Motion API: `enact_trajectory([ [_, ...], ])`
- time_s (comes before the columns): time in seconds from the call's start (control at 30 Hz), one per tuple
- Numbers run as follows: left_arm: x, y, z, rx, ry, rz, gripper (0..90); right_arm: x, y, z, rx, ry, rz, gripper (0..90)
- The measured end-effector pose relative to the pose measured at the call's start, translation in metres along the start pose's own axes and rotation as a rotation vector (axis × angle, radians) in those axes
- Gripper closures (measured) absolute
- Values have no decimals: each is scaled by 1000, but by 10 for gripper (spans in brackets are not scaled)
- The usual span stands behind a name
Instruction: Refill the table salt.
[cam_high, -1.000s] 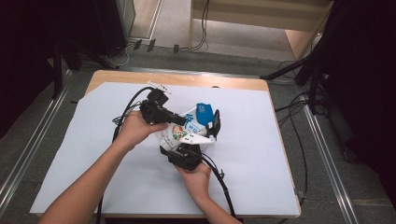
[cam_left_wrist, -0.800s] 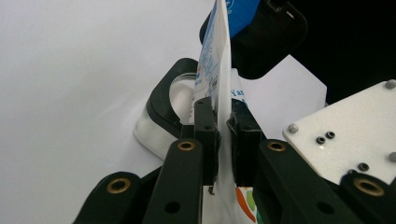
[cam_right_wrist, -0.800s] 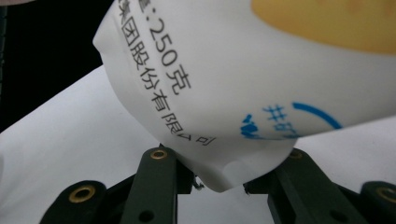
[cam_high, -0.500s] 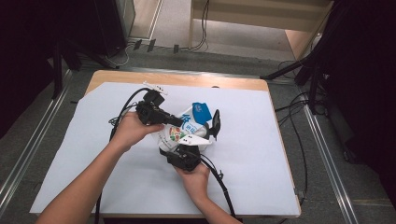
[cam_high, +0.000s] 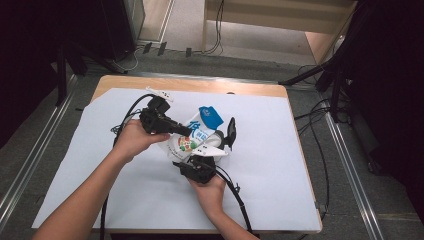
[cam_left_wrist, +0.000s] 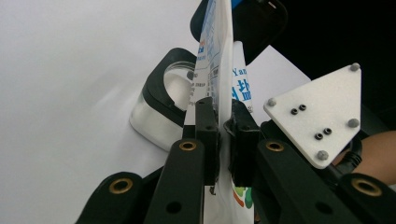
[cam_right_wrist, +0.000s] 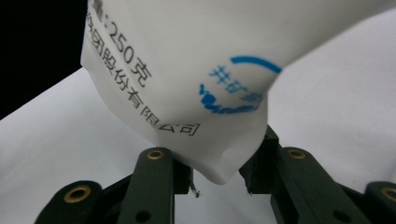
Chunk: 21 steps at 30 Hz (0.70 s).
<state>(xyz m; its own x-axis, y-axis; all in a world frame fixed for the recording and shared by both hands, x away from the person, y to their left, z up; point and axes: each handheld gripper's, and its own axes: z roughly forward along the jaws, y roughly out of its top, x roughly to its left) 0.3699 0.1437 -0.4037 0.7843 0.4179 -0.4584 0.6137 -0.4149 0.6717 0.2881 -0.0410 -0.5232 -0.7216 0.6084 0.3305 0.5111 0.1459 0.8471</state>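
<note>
White plastic pouch (cam_high: 197, 137) with blue print sits mid-counter (cam_high: 280, 165), its edge pinched flat in the closed left hand-held gripper (cam_left_wrist: 224, 123), a lower corner clamped by the right hand-held gripper (cam_right_wrist: 217, 175).

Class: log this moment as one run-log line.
left gripper: clamped on bag | right gripper: holding bag corner | clear container: beside bag

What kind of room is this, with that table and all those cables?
Probably a lab or recording studio, not a home: a wooden table covered with a white sheet, metal rails along it, loose cables on the floor, and dark curtains around.
</note>
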Motion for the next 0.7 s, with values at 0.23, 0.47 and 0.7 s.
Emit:
enact_trajectory([
  [0.23,-2,-3,-7,9,-6,26,859,-1,-1,0,1,-5,-5,695],
  [0.47,-1,-6,-15,-13,-27,34,860,-3,1,-4,-13,-8,5,691],
  [0.7,-1,-5,-14,-14,-33,40,861,-6,1,-6,-16,-19,12,694],
])
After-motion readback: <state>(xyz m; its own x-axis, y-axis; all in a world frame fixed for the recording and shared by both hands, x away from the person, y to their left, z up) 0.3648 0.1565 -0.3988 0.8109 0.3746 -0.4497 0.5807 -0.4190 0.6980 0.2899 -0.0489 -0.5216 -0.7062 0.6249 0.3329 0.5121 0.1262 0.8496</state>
